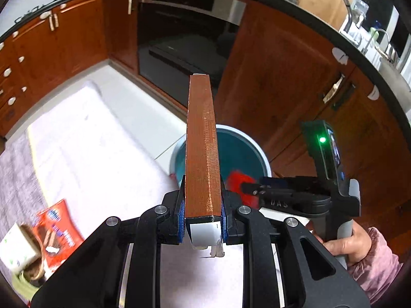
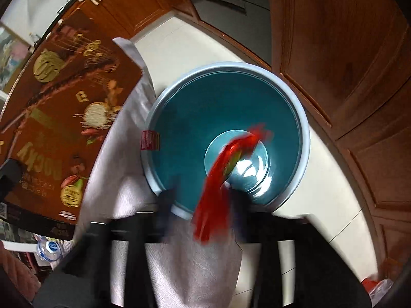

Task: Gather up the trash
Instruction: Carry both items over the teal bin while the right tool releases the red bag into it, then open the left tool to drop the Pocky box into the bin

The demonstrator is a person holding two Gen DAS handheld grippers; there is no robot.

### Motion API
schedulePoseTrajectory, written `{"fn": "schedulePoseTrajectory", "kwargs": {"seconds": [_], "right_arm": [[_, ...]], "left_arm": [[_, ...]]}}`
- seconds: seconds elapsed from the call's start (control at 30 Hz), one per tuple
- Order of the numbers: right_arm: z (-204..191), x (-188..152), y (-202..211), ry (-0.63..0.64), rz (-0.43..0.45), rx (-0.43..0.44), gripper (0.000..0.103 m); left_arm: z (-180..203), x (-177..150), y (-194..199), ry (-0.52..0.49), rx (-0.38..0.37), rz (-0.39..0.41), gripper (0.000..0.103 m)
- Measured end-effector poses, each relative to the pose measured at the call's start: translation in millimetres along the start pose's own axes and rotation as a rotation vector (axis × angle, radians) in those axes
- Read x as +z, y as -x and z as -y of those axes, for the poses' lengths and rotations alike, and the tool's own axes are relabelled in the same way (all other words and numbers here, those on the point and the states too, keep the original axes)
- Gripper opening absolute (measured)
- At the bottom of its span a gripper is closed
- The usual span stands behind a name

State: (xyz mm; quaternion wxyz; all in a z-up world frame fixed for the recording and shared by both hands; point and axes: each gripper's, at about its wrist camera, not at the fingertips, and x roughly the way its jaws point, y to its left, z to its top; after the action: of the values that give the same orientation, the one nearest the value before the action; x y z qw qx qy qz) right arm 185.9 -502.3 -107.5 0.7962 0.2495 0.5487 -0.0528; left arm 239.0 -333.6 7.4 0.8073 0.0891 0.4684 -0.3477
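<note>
Now right hand-held gripper (image 2: 205, 202) blurred, grip unclear; red wrapper (image 2: 218, 179) between fingers, over bin (image 2: 303, 133).

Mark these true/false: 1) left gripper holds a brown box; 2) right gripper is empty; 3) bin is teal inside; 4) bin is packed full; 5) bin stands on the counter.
1) True: left gripper is clamped on the brown box.
2) False: right gripper has a red wrapper between its fingers, over the bin.
3) True.
4) False: its glossy bottom shows; only the wrapper hangs over it.
5) False: it stands on the floor by the cabinets.
</note>
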Motion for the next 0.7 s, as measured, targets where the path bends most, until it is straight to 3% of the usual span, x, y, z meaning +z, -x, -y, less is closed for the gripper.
{"fn": "schedulePoseTrajectory", "kwargs": {"seconds": [0.03, 0.1, 0.27, 0.6, 0.67, 0.7], "right_arm": [[2, 2, 2, -0.002, 0.015, -0.010, 0.062], [3, 5, 4, -0.008, 0.024, -0.019, 0.072], [11, 10, 13, -0.056, 0.054, -0.050, 0.078], [23, 10, 17, -0.115, 0.067, -0.076, 0.080], [31, 10, 18, -0.115, 0.065, -0.078, 0.080], [31, 9, 18, -0.114, 0.062, -0.079, 0.080]], "left_arm": [[2, 2, -3, -0.002, -0.003, -0.003, 0.020], [4, 5, -12, -0.007, -0.013, -0.015, 0.020], [12, 8, -31, -0.025, -0.023, -0.039, 0.020], [17, 10, -85, -0.017, -0.025, -0.158, 0.022], [16, 10, -89, -0.011, -0.017, -0.166, 0.030], [15, 9, -89, -0.008, -0.005, -0.165, 0.042]]}}
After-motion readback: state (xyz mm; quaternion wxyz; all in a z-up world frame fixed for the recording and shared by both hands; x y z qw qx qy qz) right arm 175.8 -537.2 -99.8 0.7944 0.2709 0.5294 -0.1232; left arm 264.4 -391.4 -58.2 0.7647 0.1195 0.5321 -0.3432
